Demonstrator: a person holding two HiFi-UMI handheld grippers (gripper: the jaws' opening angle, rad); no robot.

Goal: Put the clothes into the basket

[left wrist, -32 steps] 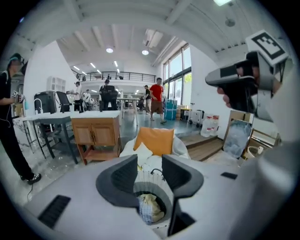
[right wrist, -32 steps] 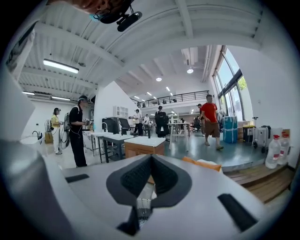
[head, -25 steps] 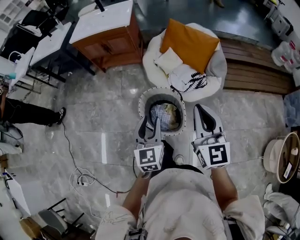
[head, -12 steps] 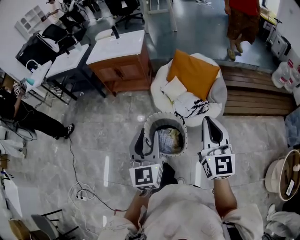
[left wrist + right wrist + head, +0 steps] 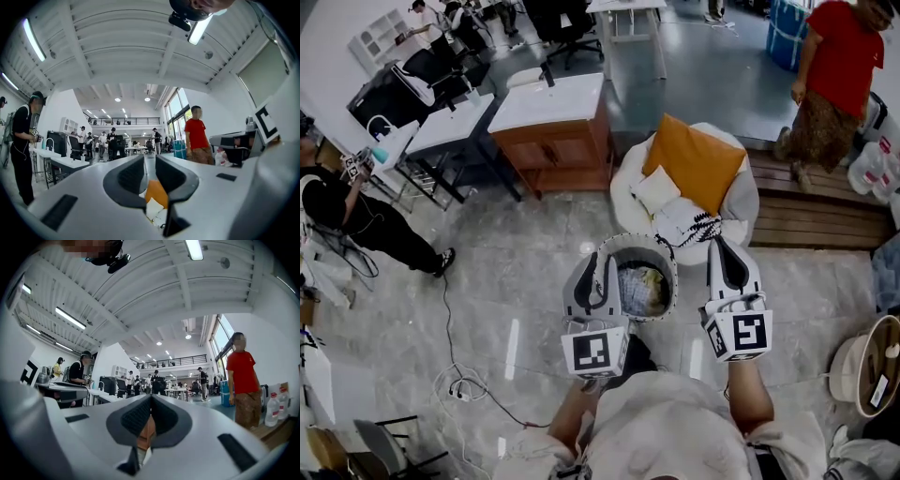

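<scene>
A round grey basket [image 5: 608,251] stands on the marble floor in front of me, with crumpled pale clothes [image 5: 641,284] inside it. Behind it is a white round chair [image 5: 741,202] that holds an orange cushion [image 5: 694,164], a small white pillow [image 5: 656,190] and a white garment with a black pattern [image 5: 689,223]. My left gripper [image 5: 602,259] [image 5: 149,157] hovers level over the basket's left rim. Its jaws have just been closing to a narrow gap, with nothing between them. My right gripper [image 5: 719,242] [image 5: 150,398] is held level to the right of the basket, shut and empty.
A wooden cabinet with a white top [image 5: 548,141] stands at the back left. A person in a red shirt [image 5: 839,66] stands on the wooden platform [image 5: 806,202] at the right. A cable [image 5: 459,375] lies on the floor at the left, near a seated person [image 5: 356,216].
Both grippers have risen above the basket and the head view has tilted up. The left jaws have narrowed. The person in red has come into view at the upper right.
</scene>
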